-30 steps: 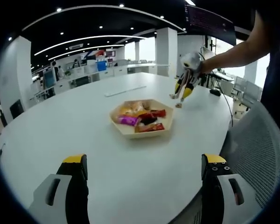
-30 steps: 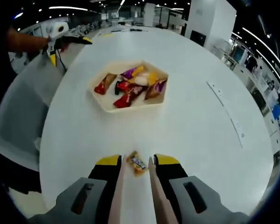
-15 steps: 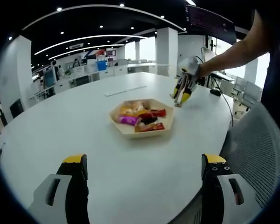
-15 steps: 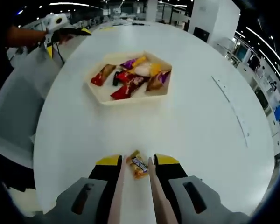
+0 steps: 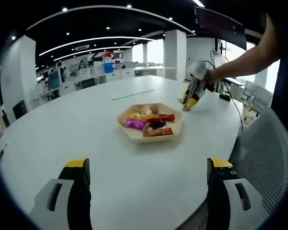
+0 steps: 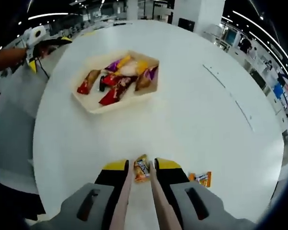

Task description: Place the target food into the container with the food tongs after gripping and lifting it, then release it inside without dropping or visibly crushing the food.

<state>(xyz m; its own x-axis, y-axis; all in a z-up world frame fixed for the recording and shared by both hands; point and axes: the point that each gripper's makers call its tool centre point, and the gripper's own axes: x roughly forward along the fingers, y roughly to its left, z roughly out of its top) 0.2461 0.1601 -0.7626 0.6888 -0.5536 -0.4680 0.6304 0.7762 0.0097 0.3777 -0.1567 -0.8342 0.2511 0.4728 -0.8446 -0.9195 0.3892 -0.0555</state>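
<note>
— Near the middle of the white table (image 5: pixel 62 139), what sits there?

— A six-sided tray (image 6: pixel 93 102) holding several wrapped snacks: red, purple, yellow and one dark wrapper. In the left gripper view the same tray (image 5: pixel 150 137) lies well ahead of the jaws, toward the far side of the table.

— And the right gripper (image 6: pixel 140 167)?

— Its jaws are drawn close together, pressing in a pair of pale food tongs (image 6: pixel 126 191) whose arms run forward between them. At the tips of the tongs sits a small wrapped candy (image 6: pixel 142 169), orange with a dark label, pinched from both sides and looking uncrushed. It is well short of the tray, over bare tabletop near the table's edge.

— Anything else near it?

— A second orange wrapper (image 6: pixel 201 178) lies flat on the table just beside the right jaw, close to the table's edge.

— The left gripper (image 5: pixel 149 184)?

— Jaws spread wide with nothing between them, low over the near edge of the table. From its view, the right gripper (image 5: pixel 191 96) appears beyond the tray, toward the far right edge, held by a person's hand (image 5: pixel 209 76).
</note>
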